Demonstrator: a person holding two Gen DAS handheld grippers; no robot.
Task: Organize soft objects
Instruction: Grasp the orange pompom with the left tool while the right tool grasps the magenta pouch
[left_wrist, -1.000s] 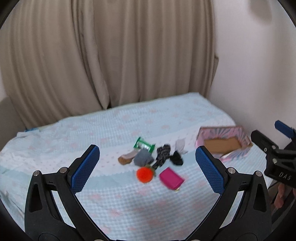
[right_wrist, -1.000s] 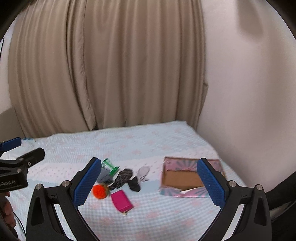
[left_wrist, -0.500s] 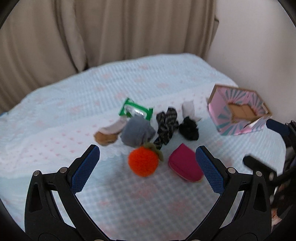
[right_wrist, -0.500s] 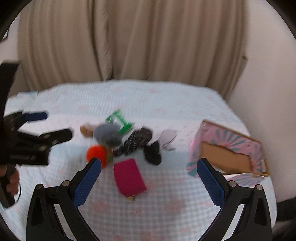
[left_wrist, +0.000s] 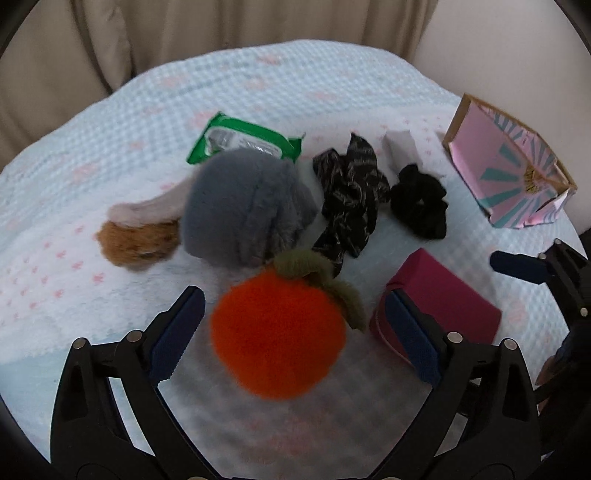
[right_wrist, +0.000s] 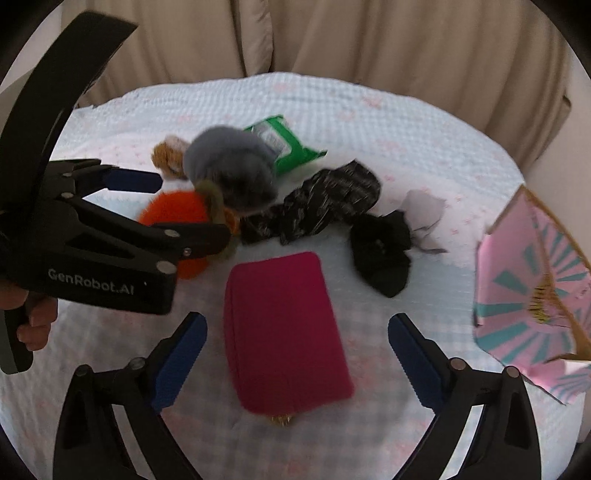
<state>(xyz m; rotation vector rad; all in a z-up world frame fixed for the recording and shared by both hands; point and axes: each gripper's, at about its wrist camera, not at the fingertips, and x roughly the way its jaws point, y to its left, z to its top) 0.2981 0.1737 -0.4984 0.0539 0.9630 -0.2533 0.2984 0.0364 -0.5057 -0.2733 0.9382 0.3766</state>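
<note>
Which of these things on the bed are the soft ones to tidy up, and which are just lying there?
For the job: orange plush fruit, grey furry ball, brown fluffy thing, patterned scrunchie, black scrunchie, magenta pouch, pink box.

Just lying there: green wipes pack, white scrap.

Fuzzy orange plush (left_wrist: 277, 332) and grey fur ball (left_wrist: 245, 206) sit on the waffle-textured cloth bedspread (left_wrist: 332, 85), a glossy green plastic packet (left_wrist: 240, 138) behind, a black velvety scrunchie (left_wrist: 419, 205), matt magenta fabric pouch (right_wrist: 286, 332), printed cardboard box (right_wrist: 535, 288), matt black plastic grippers with ribbed blue pads (right_wrist: 179, 360).
</note>
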